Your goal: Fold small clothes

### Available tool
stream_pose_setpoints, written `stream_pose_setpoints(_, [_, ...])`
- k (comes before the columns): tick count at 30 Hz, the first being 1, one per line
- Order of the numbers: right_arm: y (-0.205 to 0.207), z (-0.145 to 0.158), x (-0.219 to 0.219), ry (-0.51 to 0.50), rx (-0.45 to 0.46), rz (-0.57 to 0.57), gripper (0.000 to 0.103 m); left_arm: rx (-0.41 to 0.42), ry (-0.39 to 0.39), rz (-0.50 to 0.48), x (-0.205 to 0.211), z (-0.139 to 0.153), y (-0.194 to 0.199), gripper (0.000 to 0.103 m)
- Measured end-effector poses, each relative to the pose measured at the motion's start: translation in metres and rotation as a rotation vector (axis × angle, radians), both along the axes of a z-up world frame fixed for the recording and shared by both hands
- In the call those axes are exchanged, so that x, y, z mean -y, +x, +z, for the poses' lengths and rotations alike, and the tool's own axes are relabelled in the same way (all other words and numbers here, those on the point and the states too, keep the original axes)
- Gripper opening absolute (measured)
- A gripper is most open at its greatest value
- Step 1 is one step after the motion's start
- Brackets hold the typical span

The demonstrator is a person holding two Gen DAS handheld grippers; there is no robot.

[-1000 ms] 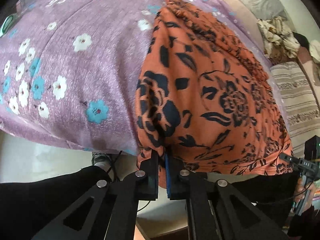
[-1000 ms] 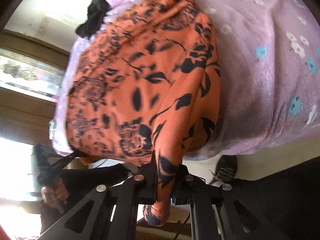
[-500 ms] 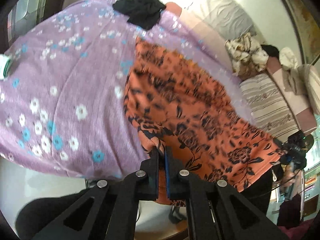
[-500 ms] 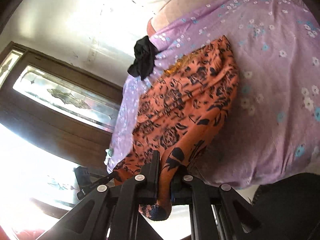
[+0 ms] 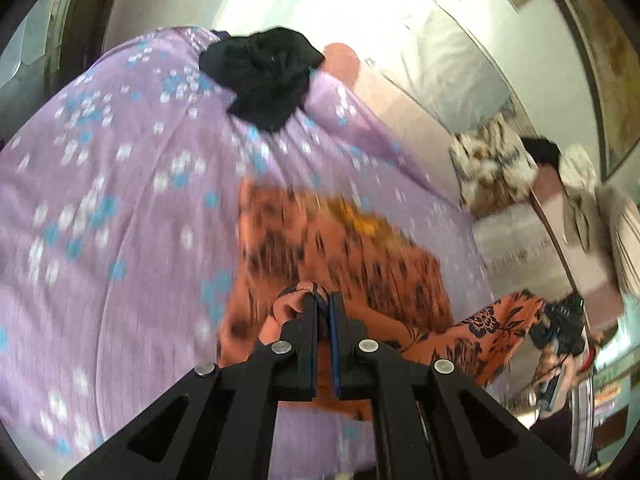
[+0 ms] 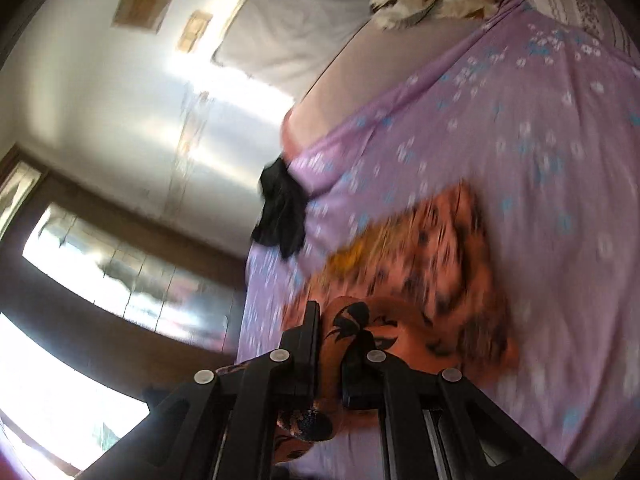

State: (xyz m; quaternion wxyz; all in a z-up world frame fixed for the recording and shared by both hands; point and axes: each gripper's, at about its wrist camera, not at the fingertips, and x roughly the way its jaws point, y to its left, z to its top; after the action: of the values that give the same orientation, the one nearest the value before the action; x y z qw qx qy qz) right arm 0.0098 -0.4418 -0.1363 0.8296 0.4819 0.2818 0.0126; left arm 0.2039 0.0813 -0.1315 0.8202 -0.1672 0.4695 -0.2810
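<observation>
Purple floral bedsheet; both hand-held grippers clamped on orange floral garment.

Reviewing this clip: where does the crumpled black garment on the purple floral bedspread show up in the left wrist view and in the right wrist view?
Left wrist: the black garment lies top centre, at the far end of the purple bedspread, beyond the orange floral cloth.
Right wrist: the black garment sits left of centre, draped over the bedspread's edge.
Shared landmark: the orange floral cloth, just nearer than the garment in both.
</observation>
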Motion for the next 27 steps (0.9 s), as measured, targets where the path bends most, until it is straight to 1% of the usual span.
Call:
stream_pose_setpoints(1, [0.011, -0.005, 0.01, 0.014, -0.005, -0.029, 0.008, -0.005, -0.007, 0.022, 0.005, -0.003, 0.021, 0.005])
stream_pose_setpoints(3, [0.039, -0.025, 0.032, 0.065, -0.026, -0.09, 0.008, -0.016, -0.009, 0.075, 0.014, -0.012, 0.06, 0.005])
stream_pose_setpoints(5, [0.067, -0.051, 0.046, 0.095, -0.047, -0.127, 0.008, -0.024, 0.013, 0.129, 0.023, -0.028, 0.093, 0.005])
stream_pose_setpoints(7, [0.092, -0.087, 0.055, 0.121, -0.142, -0.173, 0.01, -0.03, 0.051, 0.192, 0.034, -0.051, 0.12, 0.005])
stream_pose_setpoints(8, [0.096, -0.098, 0.056, 0.131, -0.169, -0.189, 0.014, -0.023, 0.089, 0.218, 0.04, -0.062, 0.131, 0.005])
stream_pose_setpoints(9, [0.099, -0.114, 0.058, 0.141, -0.197, -0.216, 0.026, -0.022, 0.132, 0.243, 0.045, -0.073, 0.139, 0.005])
stream_pose_setpoints(10, [0.099, -0.125, 0.059, 0.139, -0.214, -0.244, 0.038, -0.023, 0.139, 0.263, 0.046, -0.081, 0.142, 0.005])
stream_pose_setpoints(11, [0.097, -0.131, 0.06, 0.129, -0.221, -0.264, 0.069, -0.024, 0.118, 0.277, 0.045, -0.086, 0.142, 0.005])
stream_pose_setpoints(12, [0.094, -0.131, 0.062, 0.113, -0.214, -0.289, 0.077, -0.024, 0.096, 0.29, 0.042, -0.089, 0.143, 0.006])
stream_pose_setpoints(14, [0.089, -0.118, 0.068, 0.057, -0.165, -0.299, 0.077, -0.008, 0.065, 0.359, 0.032, -0.089, 0.129, 0.011])
stream_pose_setpoints(15, [0.084, -0.108, 0.068, 0.011, -0.14, -0.308, 0.077, 0.011, 0.061, 0.394, 0.03, -0.086, 0.12, 0.018])
stream_pose_setpoints(16, [0.08, -0.096, 0.065, -0.046, -0.118, -0.314, 0.077, 0.036, 0.066, 0.425, 0.028, -0.08, 0.106, 0.029])
stream_pose_setpoints(17, [0.078, -0.086, 0.058, -0.092, -0.094, -0.295, 0.077, 0.059, 0.095, 0.437, 0.03, -0.074, 0.092, 0.036])
stream_pose_setpoints(18, [0.081, -0.074, 0.044, -0.159, -0.079, -0.239, 0.077, 0.069, 0.129, 0.443, 0.034, -0.07, 0.084, 0.045])
stream_pose_setpoints(19, [0.085, -0.063, 0.027, -0.228, -0.091, -0.183, 0.076, 0.083, 0.183, 0.453, 0.04, -0.064, 0.067, 0.051])
stream_pose_setpoints(20, [0.095, -0.058, 0.009, -0.294, -0.103, -0.115, 0.074, 0.093, 0.213, 0.469, 0.045, -0.062, 0.055, 0.053])
stream_pose_setpoints(21, [0.103, -0.054, -0.011, -0.337, -0.109, -0.044, 0.073, 0.102, 0.222, 0.473, 0.048, -0.061, 0.046, 0.057])
stream_pose_setpoints(22, [0.113, -0.053, -0.034, -0.361, -0.115, 0.039, 0.07, 0.119, 0.229, 0.457, 0.055, -0.062, 0.033, 0.061])
stream_pose_setpoints(24, [0.127, -0.055, -0.072, -0.398, -0.137, 0.175, 0.057, 0.123, 0.264, 0.412, 0.066, -0.069, 0.026, 0.066])
stream_pose_setpoints(26, [0.141, -0.059, -0.122, -0.493, -0.173, 0.312, 0.052, 0.094, 0.317, 0.348, 0.076, -0.083, 0.027, 0.066])
stream_pose_setpoints(27, [0.144, -0.062, -0.137, -0.521, -0.177, 0.351, 0.05, 0.077, 0.336, 0.333, 0.078, -0.089, 0.028, 0.066])
